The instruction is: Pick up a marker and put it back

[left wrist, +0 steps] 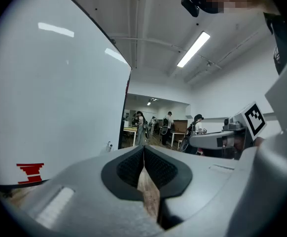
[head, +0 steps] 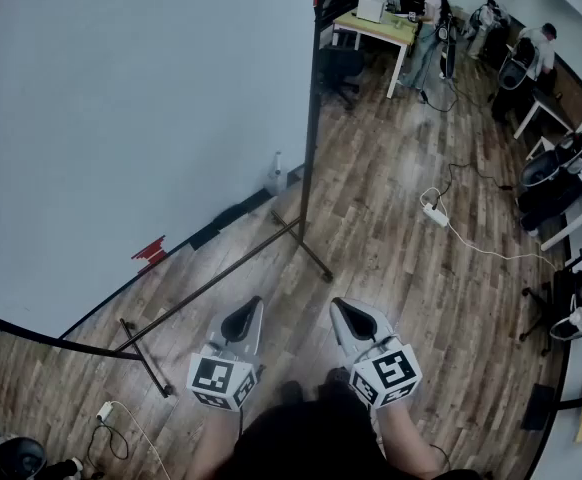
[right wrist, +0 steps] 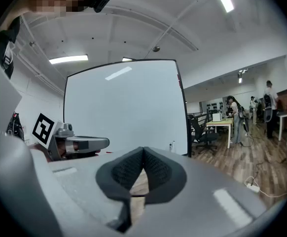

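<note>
Marker (head: 149, 251), seemingly red — whiteboard (head: 121, 118) bottom edge, wood floor (head: 391, 218) beside.

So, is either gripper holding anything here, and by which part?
Nothing is held. The left gripper and the right gripper both have their jaws together, with nothing between them.

pale grey left tongs (head: 249, 310) and right tongs (head: 343, 310), black ribbed pads (left wrist: 128, 169), white cubes (head: 221, 380) with black square markers

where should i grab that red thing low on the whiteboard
Probably at its middle, coming straight at the whiteboard face and pinching top to bottom: the red thing shows as short horizontal bars lying flat against the board. Its exact make is too small to tell.
</note>
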A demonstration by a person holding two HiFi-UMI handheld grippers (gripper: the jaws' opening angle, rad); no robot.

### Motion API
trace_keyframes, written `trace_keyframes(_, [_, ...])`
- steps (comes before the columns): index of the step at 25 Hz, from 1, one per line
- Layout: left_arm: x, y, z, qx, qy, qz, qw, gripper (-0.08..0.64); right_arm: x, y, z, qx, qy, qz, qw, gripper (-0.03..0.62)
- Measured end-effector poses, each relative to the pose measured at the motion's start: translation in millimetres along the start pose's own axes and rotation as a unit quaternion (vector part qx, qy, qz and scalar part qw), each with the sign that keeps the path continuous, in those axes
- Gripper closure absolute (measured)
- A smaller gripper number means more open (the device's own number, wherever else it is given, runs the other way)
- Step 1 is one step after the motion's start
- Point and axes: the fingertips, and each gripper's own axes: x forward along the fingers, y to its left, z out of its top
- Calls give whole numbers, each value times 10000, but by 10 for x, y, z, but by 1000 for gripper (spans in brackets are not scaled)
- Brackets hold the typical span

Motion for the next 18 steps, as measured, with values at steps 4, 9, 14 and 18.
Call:
trace_keyframes(4, [-146, -24, 4, 42, -20, 49, 10000, 548, -89, 137, -14, -55, 29, 43, 10000, 589])
trace_keyframes(9, [-251, -87, -27, -1, 1, 70, 10000, 548, -158, 226, -25, -96, 77, 50, 9999, 589])
trace_keyframes(14, [-296, -163, -39, -84, -15, 54, 9999, 548, -243, 292, 13, -182, 53, 141, 9997, 589])
trace_keyframes(18, [-301, -213, -80, -122, 0, 48, 9999, 548, -348, 261, 30, 41, -104, 123, 9999, 589])
